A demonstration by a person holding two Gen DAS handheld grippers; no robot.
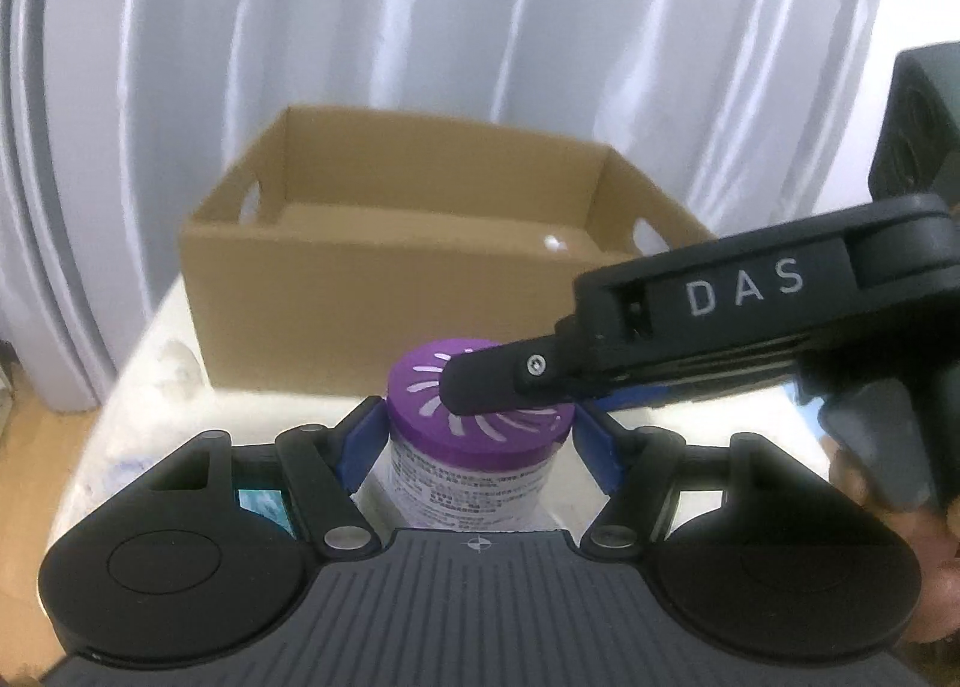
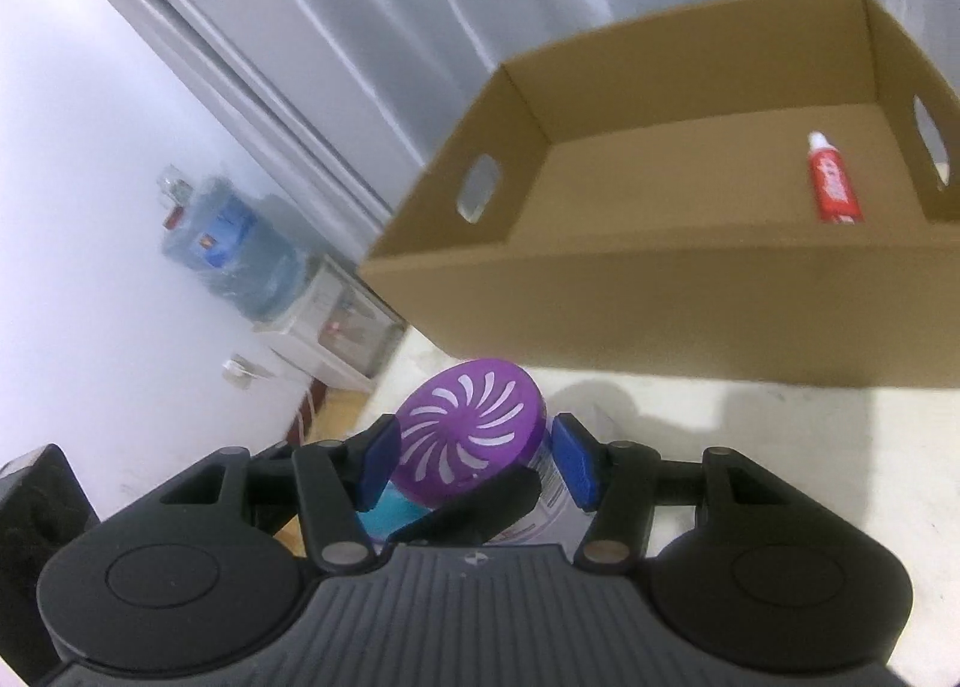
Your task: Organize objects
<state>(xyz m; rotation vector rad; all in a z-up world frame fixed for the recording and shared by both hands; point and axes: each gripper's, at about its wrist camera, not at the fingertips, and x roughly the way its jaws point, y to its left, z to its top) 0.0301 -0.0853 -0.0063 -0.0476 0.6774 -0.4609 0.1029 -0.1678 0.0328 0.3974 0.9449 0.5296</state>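
The purple-lidded jar (image 1: 474, 435) stands on the white table (image 1: 156, 363) just before the cardboard box (image 1: 384, 291); its label print is too blurred to read. The left gripper (image 1: 477, 441), blue pads spread, brackets the jar, seemingly without pinching. The right gripper (image 2: 474, 462), marked "DAS", straddles the lid, also spread.

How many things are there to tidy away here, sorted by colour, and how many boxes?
Purple-lidded jar: 1, between both grippers' blue pads, on the table.
Red tube: 1, lying inside the box.
Brown cardboard box: 1.
Total: 3 things.
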